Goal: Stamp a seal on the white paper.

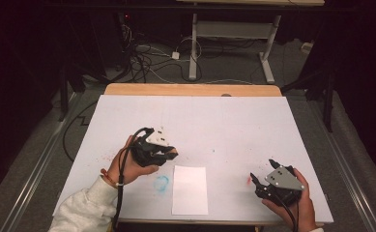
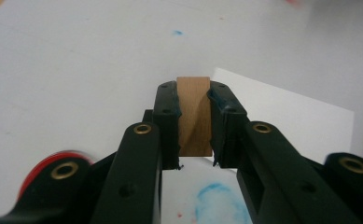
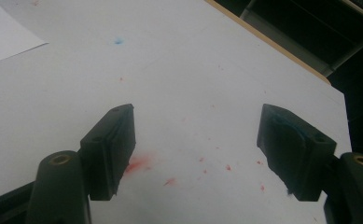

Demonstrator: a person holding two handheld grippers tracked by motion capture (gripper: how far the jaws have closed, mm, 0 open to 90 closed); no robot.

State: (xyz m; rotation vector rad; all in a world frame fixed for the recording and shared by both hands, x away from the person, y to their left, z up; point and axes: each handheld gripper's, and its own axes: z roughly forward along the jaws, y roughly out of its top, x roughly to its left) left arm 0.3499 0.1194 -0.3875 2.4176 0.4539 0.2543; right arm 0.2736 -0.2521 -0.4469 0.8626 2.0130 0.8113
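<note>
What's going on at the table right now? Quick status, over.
Left gripper shut on wooden block, beside paper sheet. Right gripper open, empty. Nothing in the way.

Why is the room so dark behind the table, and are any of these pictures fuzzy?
High view: light falls on the white table; the floor and surroundings sink into near black. Left gripper view: the wooden block in the left claw is fairly sharp, while the blue smudge and the red part at the lower left are blurred. Right gripper view: the right claw looks soft, with hazy red specks.
</note>
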